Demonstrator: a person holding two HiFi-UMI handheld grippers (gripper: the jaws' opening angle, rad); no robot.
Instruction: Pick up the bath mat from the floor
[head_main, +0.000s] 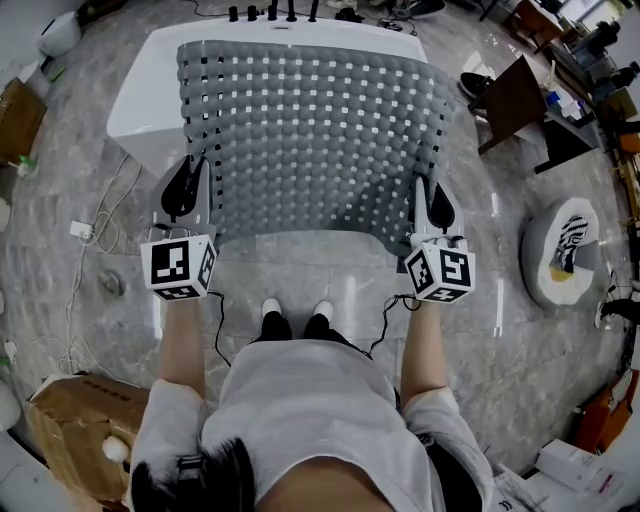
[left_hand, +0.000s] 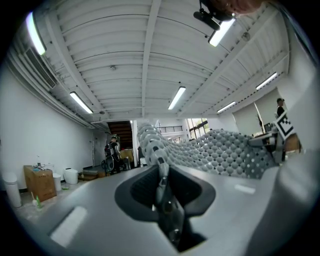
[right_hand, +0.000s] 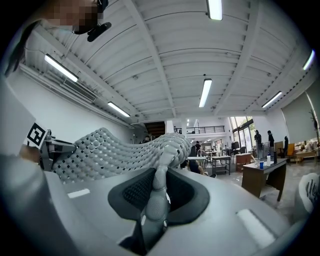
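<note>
The grey bath mat (head_main: 310, 140), dotted with small holes, hangs spread out off the floor in front of the person. My left gripper (head_main: 193, 178) is shut on its near left corner. My right gripper (head_main: 424, 192) is shut on its near right corner. In the left gripper view the mat's edge (left_hand: 157, 150) runs pinched between the jaws of the left gripper (left_hand: 162, 175), and the sheet stretches off to the right. In the right gripper view the mat's corner (right_hand: 167, 150) is clamped in the right gripper (right_hand: 159, 177), with the sheet (right_hand: 105, 150) sagging to the left.
A white bathtub (head_main: 140, 90) with dark taps (head_main: 270, 12) stands behind the mat. Cables (head_main: 95, 235) and a cardboard box (head_main: 75, 430) lie at the left. Dark wooden furniture (head_main: 510, 95) and a round white object (head_main: 565, 250) are at the right. The person's shoes (head_main: 295, 315) stand on the marble floor.
</note>
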